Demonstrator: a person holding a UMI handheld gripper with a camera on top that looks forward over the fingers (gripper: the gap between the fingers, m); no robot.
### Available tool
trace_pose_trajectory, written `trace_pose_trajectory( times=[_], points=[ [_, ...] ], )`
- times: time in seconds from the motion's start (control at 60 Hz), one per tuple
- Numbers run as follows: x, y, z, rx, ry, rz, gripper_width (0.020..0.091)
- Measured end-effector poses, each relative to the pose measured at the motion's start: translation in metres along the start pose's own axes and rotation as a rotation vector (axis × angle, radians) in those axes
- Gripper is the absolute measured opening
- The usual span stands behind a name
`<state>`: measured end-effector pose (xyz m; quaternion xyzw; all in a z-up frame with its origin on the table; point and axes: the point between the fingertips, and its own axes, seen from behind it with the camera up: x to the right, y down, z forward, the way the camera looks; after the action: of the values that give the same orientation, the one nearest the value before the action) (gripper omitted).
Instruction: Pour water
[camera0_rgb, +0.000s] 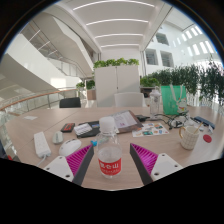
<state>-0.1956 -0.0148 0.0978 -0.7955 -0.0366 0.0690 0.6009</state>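
The gripper (109, 165) sits nearest, its two fingers (80, 165) spread moderately apart, each showing a magenta pad on its inner face. Between them stands a clear plastic water bottle (109, 155) with a pale cap and a red label low on its body; the pads lie close against its sides, and it looks gripped, though whether both actually press on it is hard to say from this angle. Just beyond the fingers lies the pale worktop (40, 122), crowded with small things. To the left of the bottle rest a white box-like item (41, 144) and a pale round bowl (72, 146). Further back near the middle lie a dark flat object (87, 130) and some open papers (121, 121). To the right stands a cream cup (190, 136), and behind it a green bag (173, 98). At the far side of the worktop a dark chair (70, 102) is drawn up. Beyond that stand white cabinets (117, 80) topped with green plants (115, 63), with more foliage along the right.
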Motion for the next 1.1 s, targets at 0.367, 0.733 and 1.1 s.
trace_pose_trajectory(
  times=[0.367,0.733,1.1],
  points=[
    [-0.016,0.007,0.066,0.038,-0.071,-0.108,0.0463],
    [0.001,-0.02,0.067,-0.067,-0.138,0.004,0.0339],
    [0.22,-0.107,0.066,-0.068,-0.157,1.246,0.0337]
  ],
)
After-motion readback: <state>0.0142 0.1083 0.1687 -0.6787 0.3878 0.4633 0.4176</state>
